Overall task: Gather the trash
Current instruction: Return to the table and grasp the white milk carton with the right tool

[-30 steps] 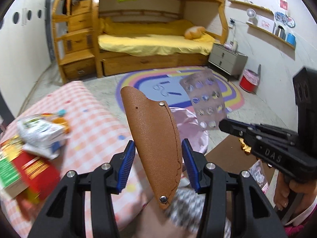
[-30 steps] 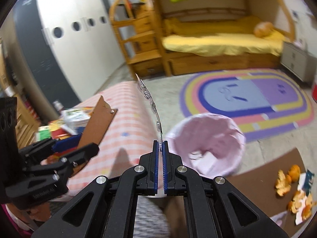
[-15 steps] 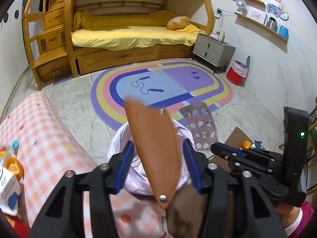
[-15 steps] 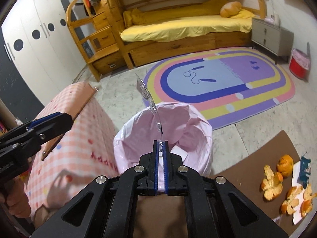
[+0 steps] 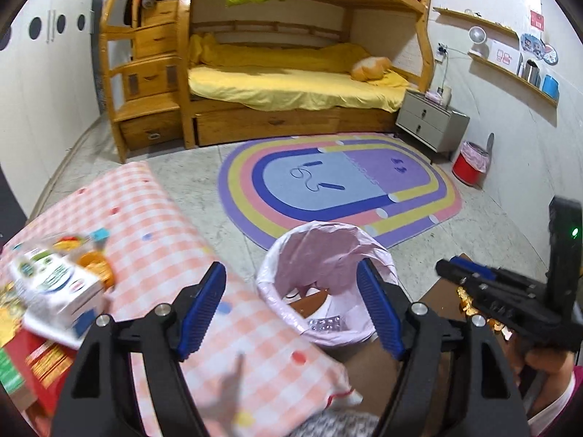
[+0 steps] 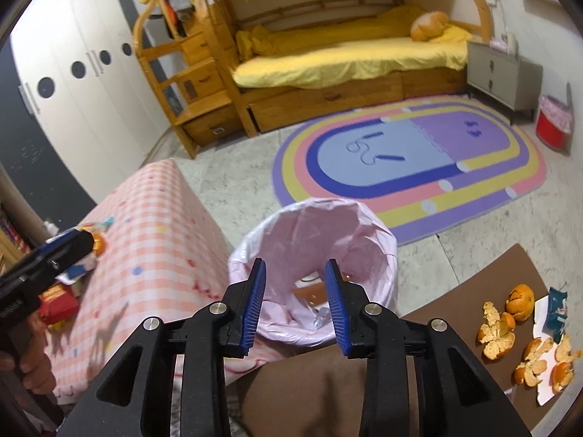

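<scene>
A bin with a pink liner (image 5: 320,255) stands on the floor beside the pink checked table (image 5: 153,218); it also shows in the right wrist view (image 6: 328,229). Inside lie a brown leather sheath (image 5: 309,300) and a silver pill blister pack (image 5: 326,324). My left gripper (image 5: 291,309) is open and empty above the bin's near rim. My right gripper (image 6: 295,287) is open and empty above the bin. Orange peels (image 6: 510,331) lie on the brown mat (image 6: 473,291) at the right.
Boxes and packets (image 5: 54,291) lie on the table's left end. A rainbow rug (image 5: 339,185), a bunk bed (image 5: 291,83), a grey nightstand (image 5: 430,123) and a small red bin (image 5: 472,164) stand farther off.
Both grippers opened over the bin. The brown sheath left my left gripper and the blister pack left my right gripper; both now lie in the bin.
</scene>
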Action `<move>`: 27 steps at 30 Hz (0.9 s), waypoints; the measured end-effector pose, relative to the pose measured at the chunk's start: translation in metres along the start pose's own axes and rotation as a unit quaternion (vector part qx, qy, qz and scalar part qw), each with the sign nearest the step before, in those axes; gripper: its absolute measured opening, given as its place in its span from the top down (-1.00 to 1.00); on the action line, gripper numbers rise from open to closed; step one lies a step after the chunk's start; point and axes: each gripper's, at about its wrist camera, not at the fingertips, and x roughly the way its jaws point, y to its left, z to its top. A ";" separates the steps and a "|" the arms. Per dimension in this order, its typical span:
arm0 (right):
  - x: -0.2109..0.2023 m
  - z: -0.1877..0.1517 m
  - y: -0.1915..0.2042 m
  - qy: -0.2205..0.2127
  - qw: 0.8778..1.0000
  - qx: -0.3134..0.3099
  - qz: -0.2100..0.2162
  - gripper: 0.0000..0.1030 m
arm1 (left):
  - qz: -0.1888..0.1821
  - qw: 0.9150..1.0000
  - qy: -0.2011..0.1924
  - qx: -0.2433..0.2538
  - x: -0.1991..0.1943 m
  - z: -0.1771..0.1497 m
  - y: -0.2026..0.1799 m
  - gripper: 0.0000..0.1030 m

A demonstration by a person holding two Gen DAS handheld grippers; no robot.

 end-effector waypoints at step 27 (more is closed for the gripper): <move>-0.010 -0.030 0.239 0.044 0.951 -0.257 0.165 -0.33 | 0.235 0.954 -0.013 -0.189 -0.158 -0.103 0.171 -0.66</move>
